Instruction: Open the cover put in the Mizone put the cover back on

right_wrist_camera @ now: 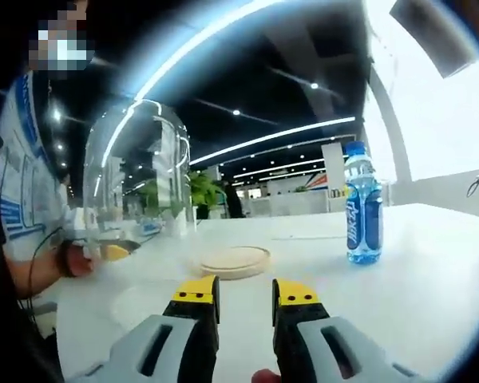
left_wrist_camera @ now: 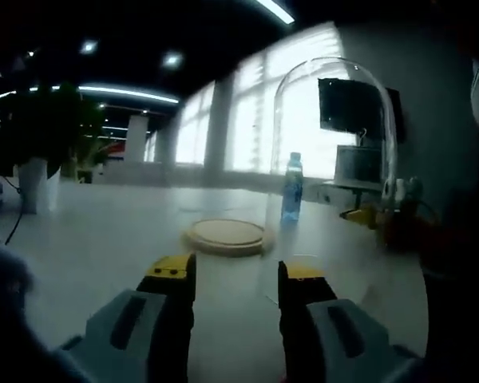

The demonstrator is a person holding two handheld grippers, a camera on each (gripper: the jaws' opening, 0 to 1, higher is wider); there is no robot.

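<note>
- Status, left gripper view?
- Left gripper (left_wrist_camera: 235, 271) low at the frame bottom, jaws parted by a moderate gap, nothing between them. Cover (left_wrist_camera: 335, 159) already off the base (left_wrist_camera: 226, 236), standing upright just right of it. Can't tell whether the rim sits on the table (left_wrist_camera: 104, 231) or hangs slightly above.
- Mizone?
- Mizone (left_wrist_camera: 292, 187) upright on the table, long axis vertical, cap up. Ahead and slightly right of the jaws, well past the base, seen through the left wall of the cover. Glass in the straight line from here.
- Right gripper view?
- Right gripper (right_wrist_camera: 246, 289) same story: jaws apart, moderate gap, empty. Base (right_wrist_camera: 233, 261) dead ahead, near the tips. Cover (right_wrist_camera: 140, 175) left of the base, upright, clear of it. Mizone (right_wrist_camera: 362, 203) ahead and to the right, standing on the table (right_wrist_camera: 431, 263), well apart from the base, nothing in front of it.
- So which hand for the pick?
- Right, by my read. Open path, side grasp across the vertical body, jaws already wide enough or close to it. Then a short carry leftward onto the base.
- Left?
- Better kept for the cover, nearer on that side. Risk on the pick: tall narrow bottle, easy to tip if one jaw touches first.
</note>
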